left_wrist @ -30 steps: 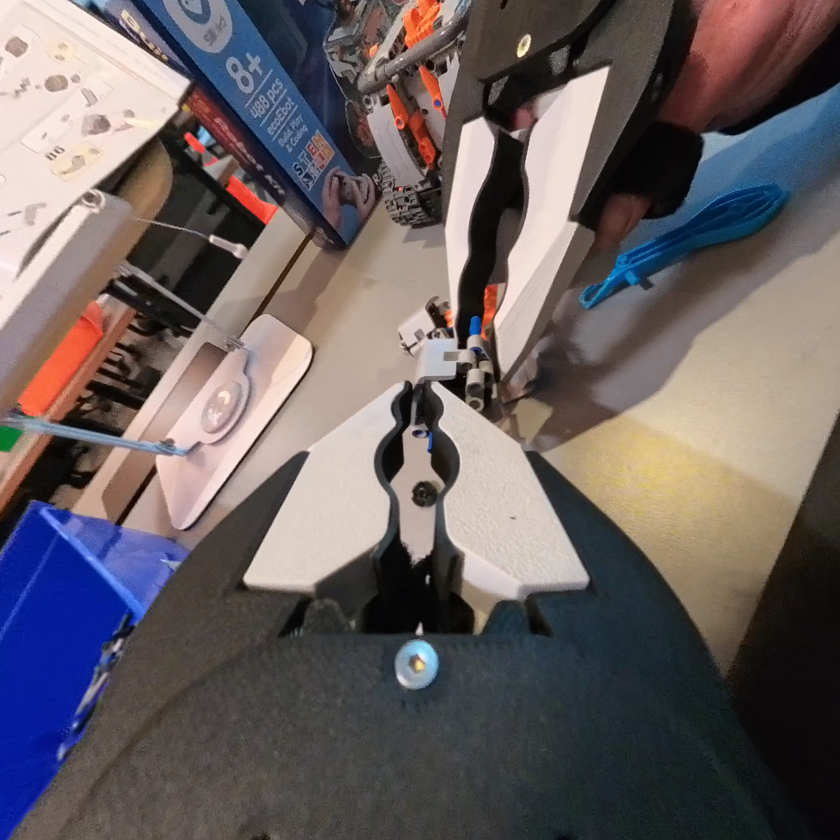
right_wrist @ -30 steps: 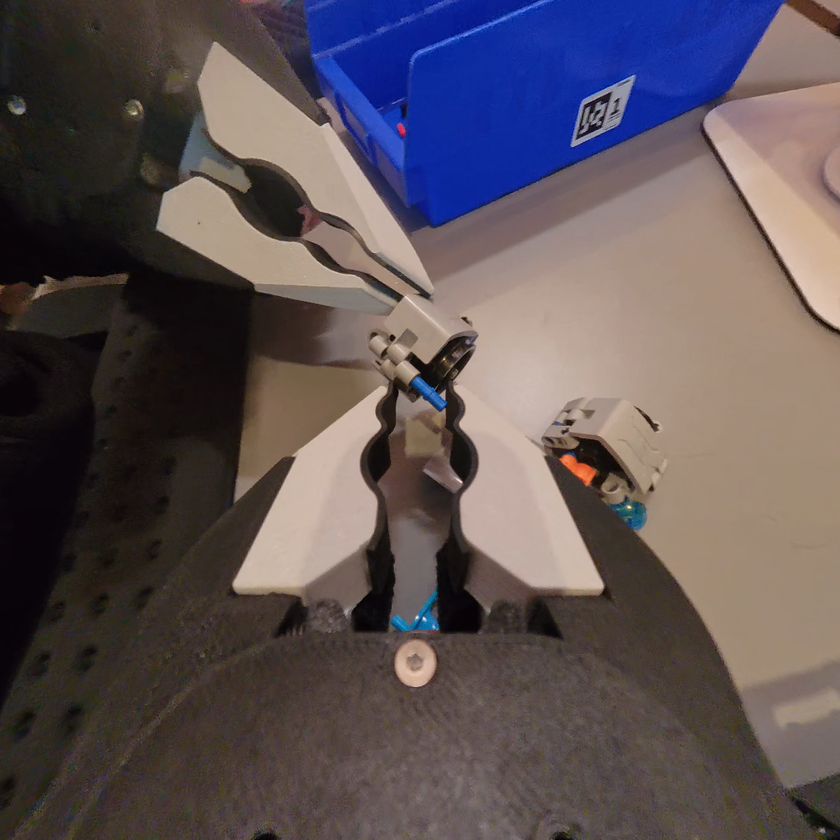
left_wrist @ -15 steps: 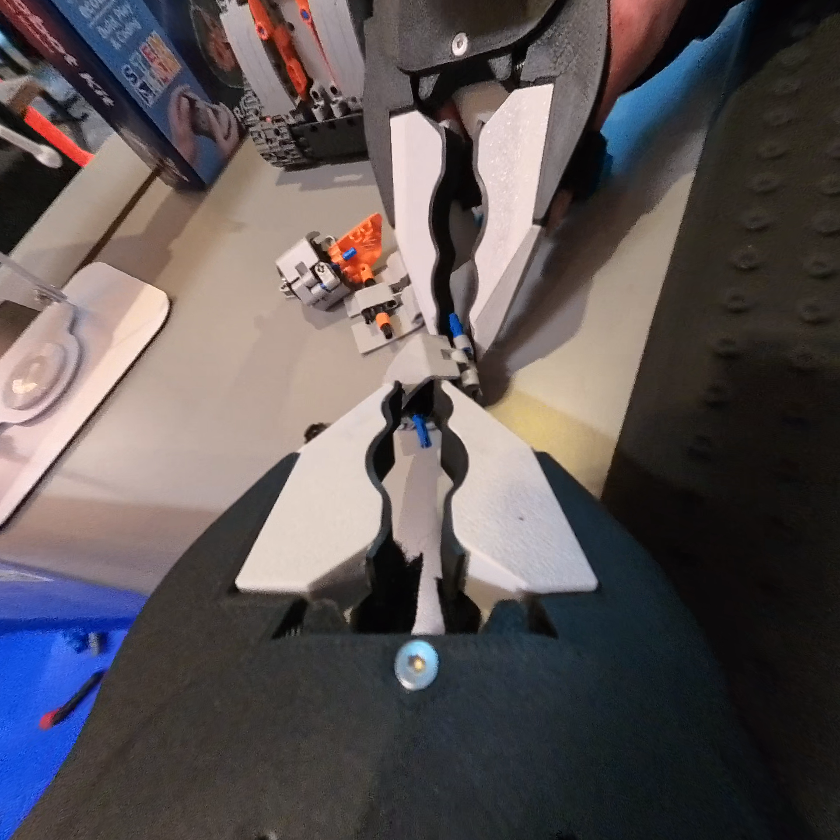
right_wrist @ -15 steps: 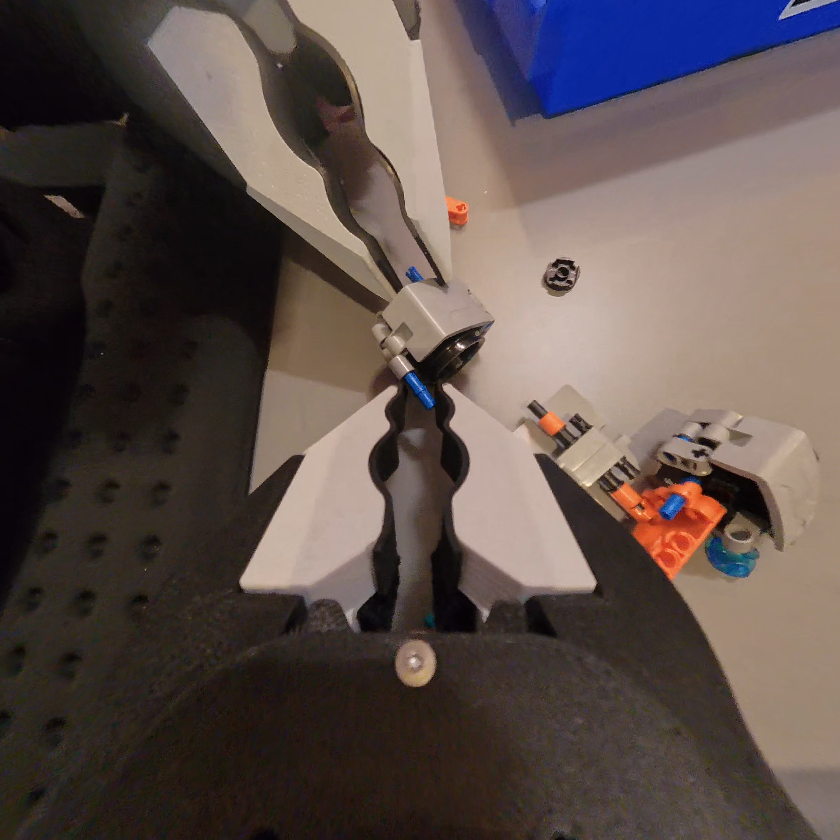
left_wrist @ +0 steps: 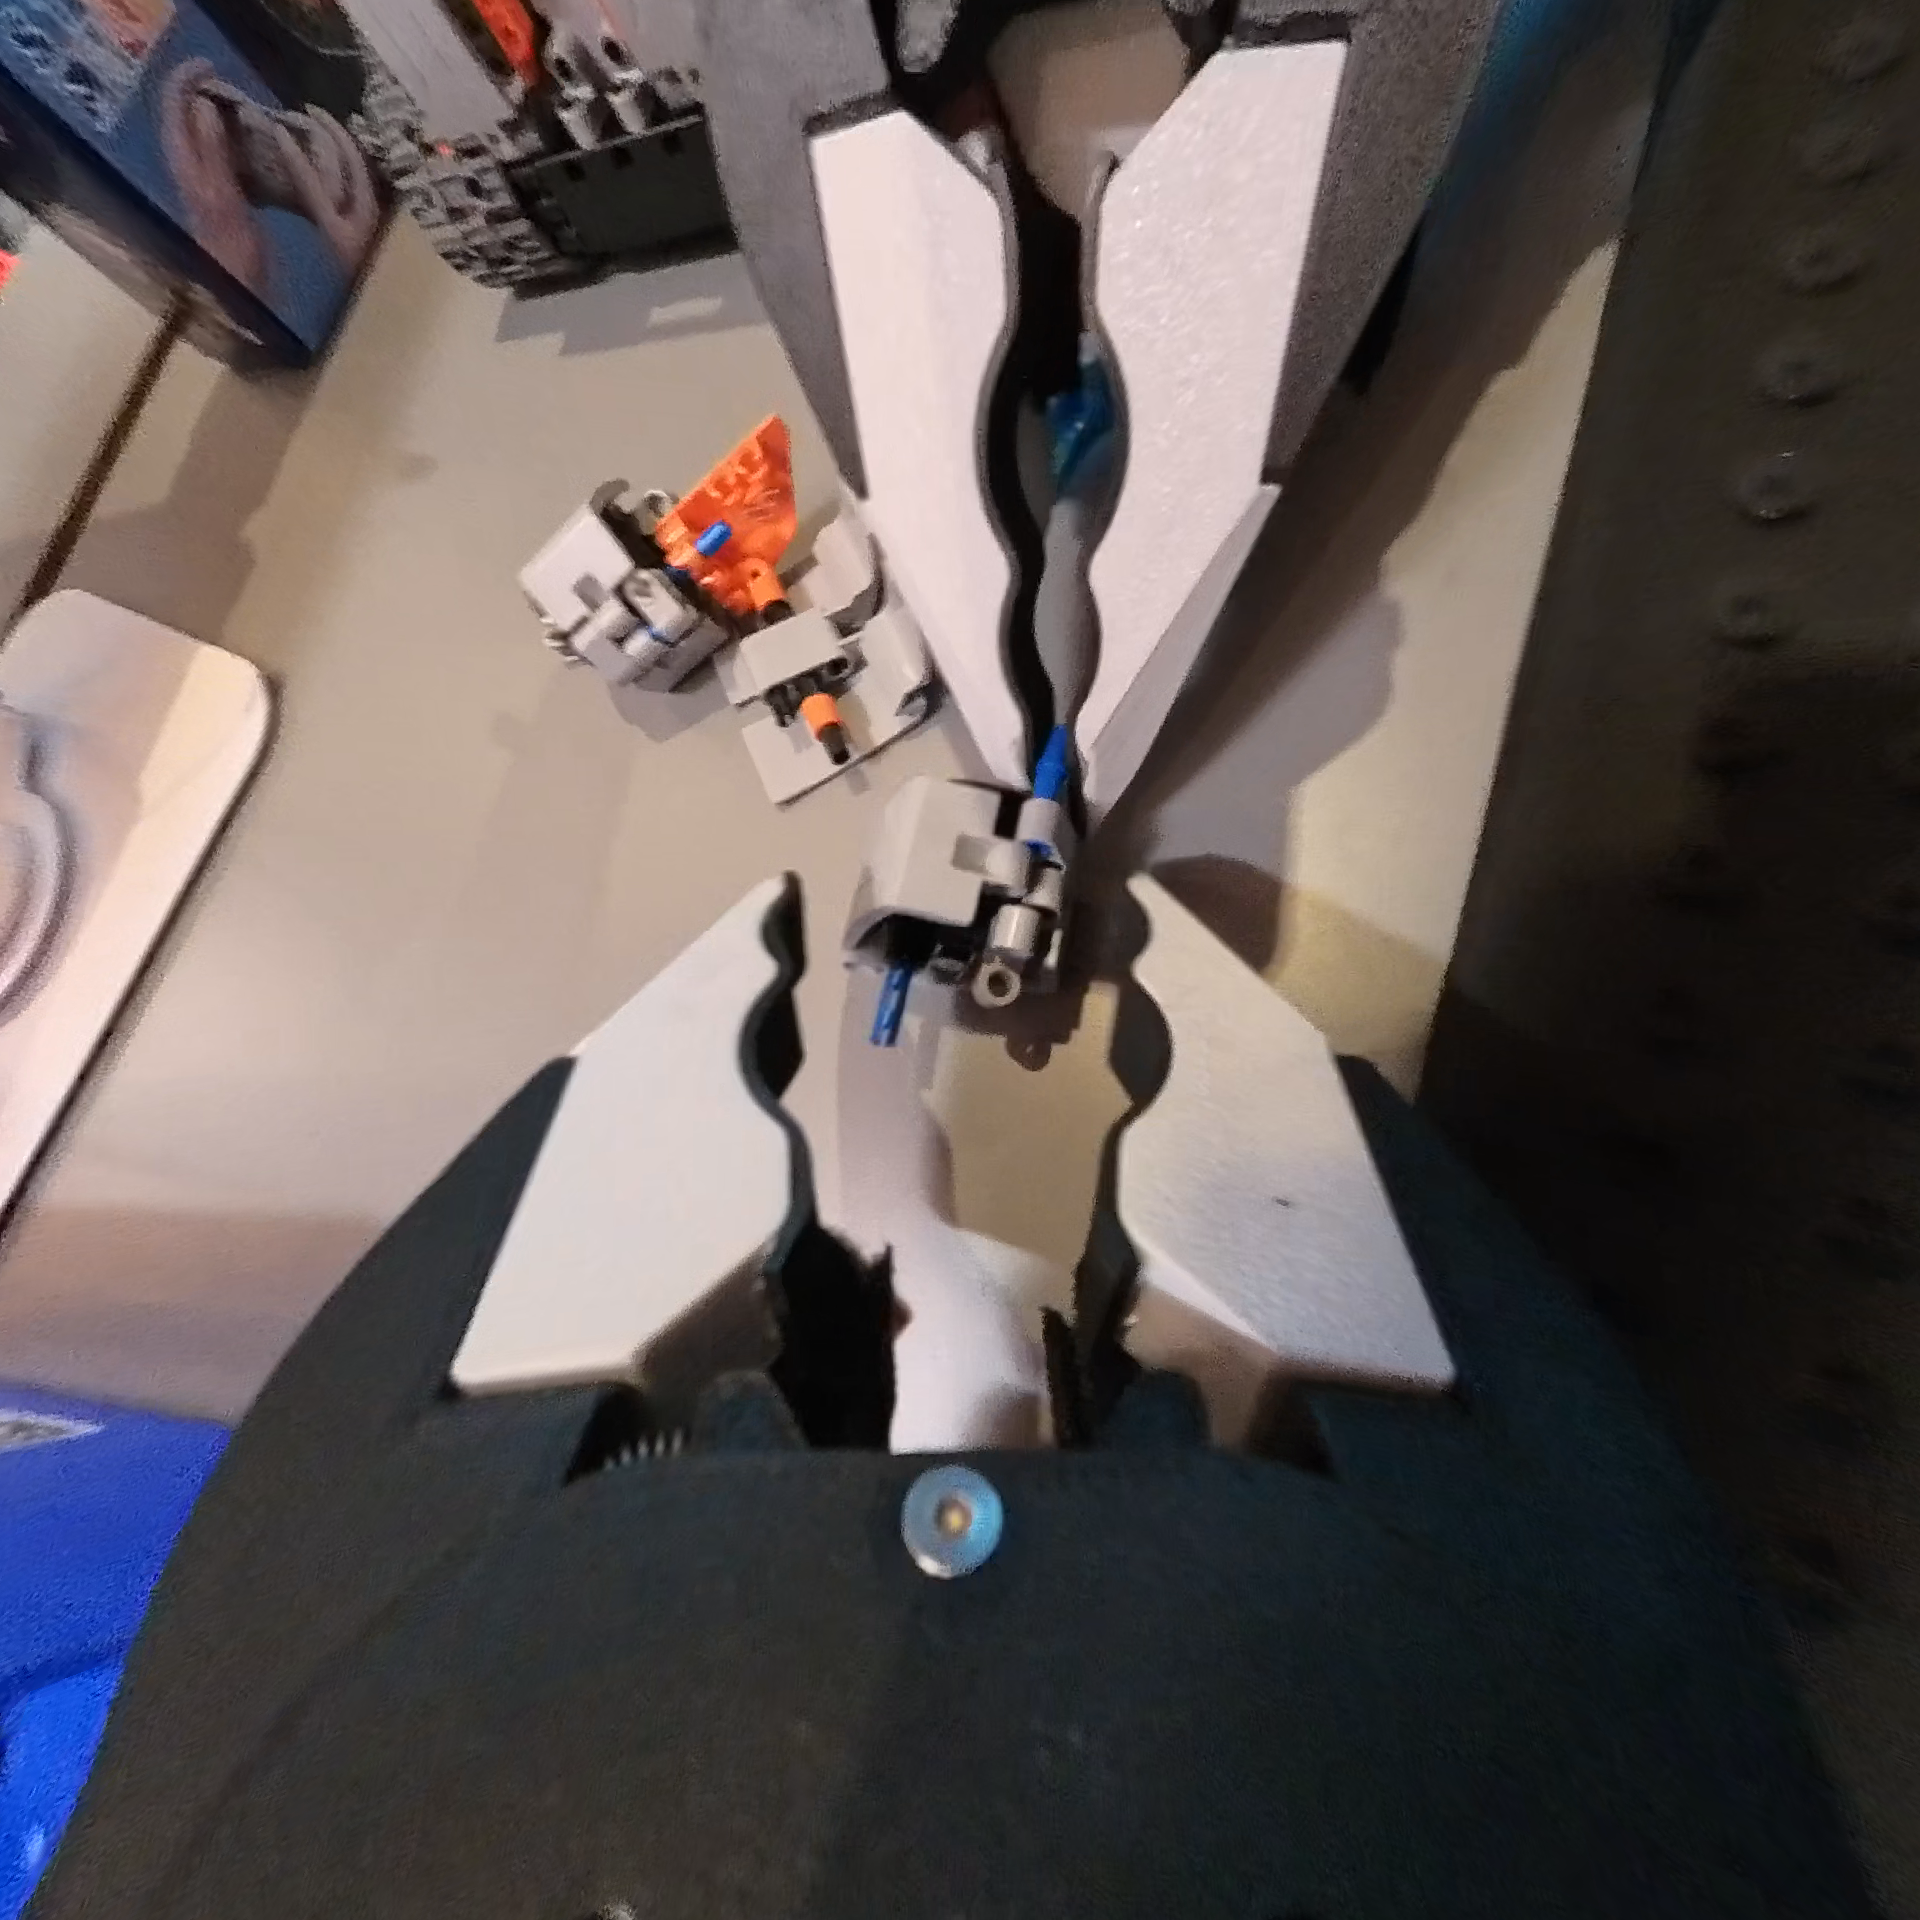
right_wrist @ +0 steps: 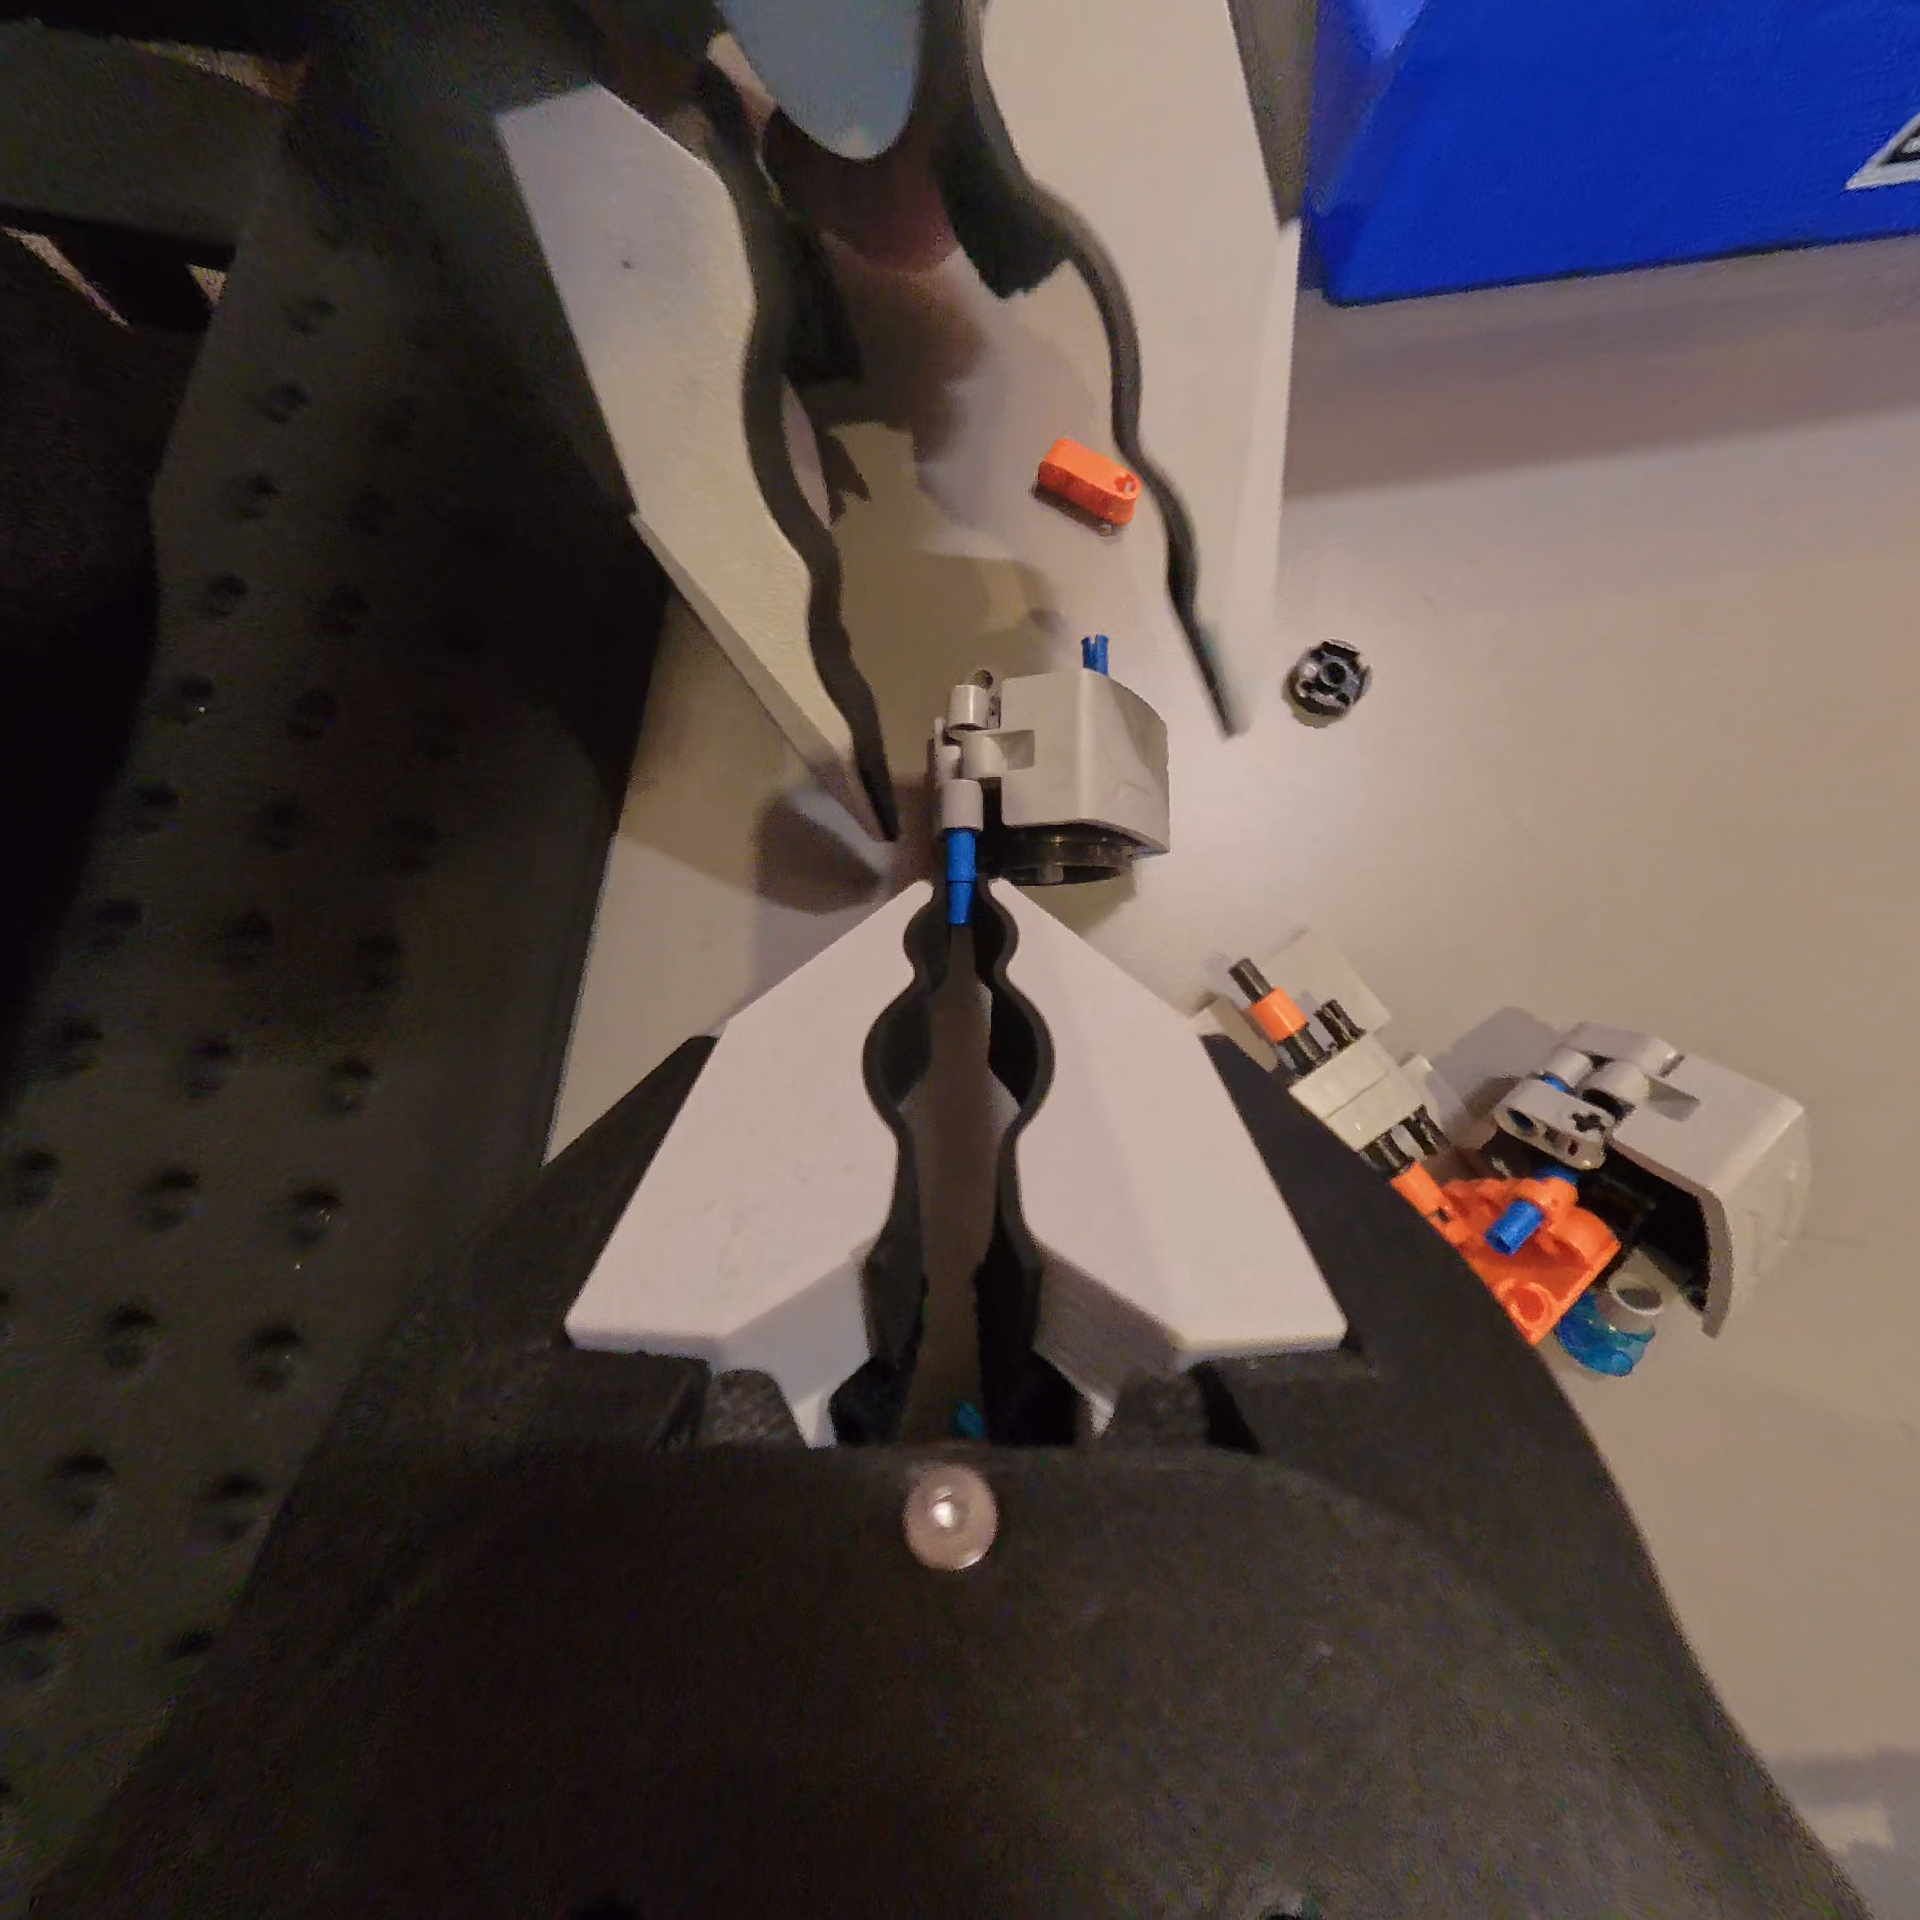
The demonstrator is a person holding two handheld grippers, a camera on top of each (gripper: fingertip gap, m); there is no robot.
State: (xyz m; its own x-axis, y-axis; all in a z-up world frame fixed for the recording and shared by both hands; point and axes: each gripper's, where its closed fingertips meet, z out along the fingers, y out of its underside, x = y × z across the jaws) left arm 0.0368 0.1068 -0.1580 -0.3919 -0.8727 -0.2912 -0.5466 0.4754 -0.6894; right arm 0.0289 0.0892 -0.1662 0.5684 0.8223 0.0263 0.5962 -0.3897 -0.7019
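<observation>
- Left wrist view takes in a beige table point(left_wrist: 416, 935). A black perforated mat point(left_wrist: 1714, 935) lies along one side, and a blue bin point(right_wrist: 1610, 135) stands at the far edge in the right wrist view.
- A white flat base point(left_wrist: 104, 831), a printed box point(left_wrist: 156, 156) and a dark tracked brick model point(left_wrist: 561, 177) stand well apart from the grippers.
- The left gripper point(left_wrist: 961, 883) is spread wide. Its fingers flank the grey brick assembly point(left_wrist: 935, 883) without clearly touching it.
- The right gripper point(right_wrist: 961, 899) faces it tip to tip, its jaws pressed nearly together.
- The assembly is a curved grey shell over a black round part, with grey connectors on one side. It sits between the two sets of tips, and I cannot tell whether it rests on the table.
- A cluster of grey and orange brick pieces point(right_wrist: 1507, 1174) lies nearby.
- An orange piece point(right_wrist: 1086, 488) and a black round piece point(right_wrist: 1330, 675) lie loose on the table.
- The right gripper's tips pinch the blue pin point(right_wrist: 961, 873) that sticks out of the assembly's connectors.
</observation>
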